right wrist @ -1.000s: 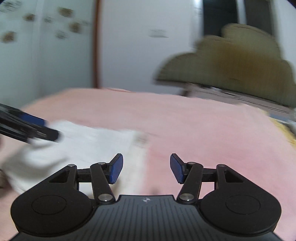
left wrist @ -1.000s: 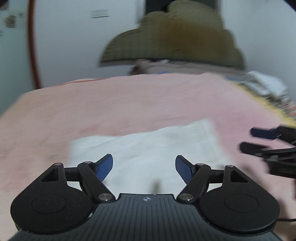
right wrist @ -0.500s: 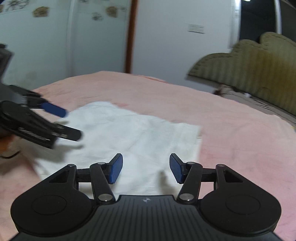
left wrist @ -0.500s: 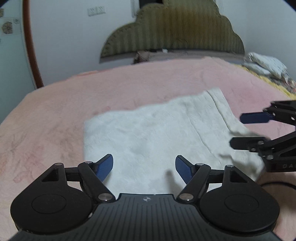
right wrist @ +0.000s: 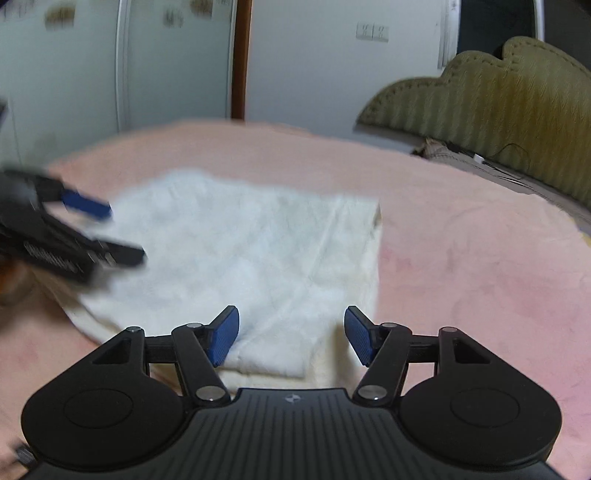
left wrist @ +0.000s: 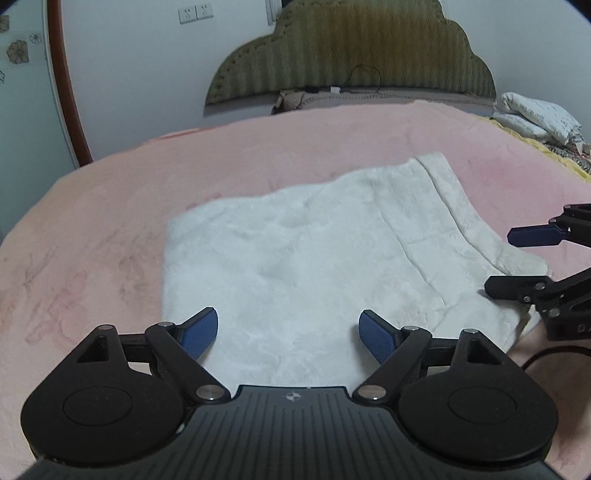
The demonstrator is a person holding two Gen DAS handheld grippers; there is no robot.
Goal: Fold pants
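White pants (left wrist: 314, 258) lie folded flat in a rough rectangle on the pink bed cover (left wrist: 110, 206). They also show in the right wrist view (right wrist: 240, 251). My left gripper (left wrist: 288, 336) is open and empty, just above the near edge of the pants. My right gripper (right wrist: 291, 336) is open and empty over the near right corner, where layered edges show. The right gripper also shows in the left wrist view (left wrist: 517, 262) at the pants' right edge. The left gripper shows blurred in the right wrist view (right wrist: 114, 230) at the left.
An olive headboard (left wrist: 351, 48) stands at the far end of the bed. Folded patterned bedding (left wrist: 535, 114) lies at the far right. A brown door frame (left wrist: 66, 85) and wall sockets (left wrist: 195, 14) are on the left wall.
Both grippers have come down and closer to the pants, and the views tilted downward. The pants fill more of each view. Both stay open.
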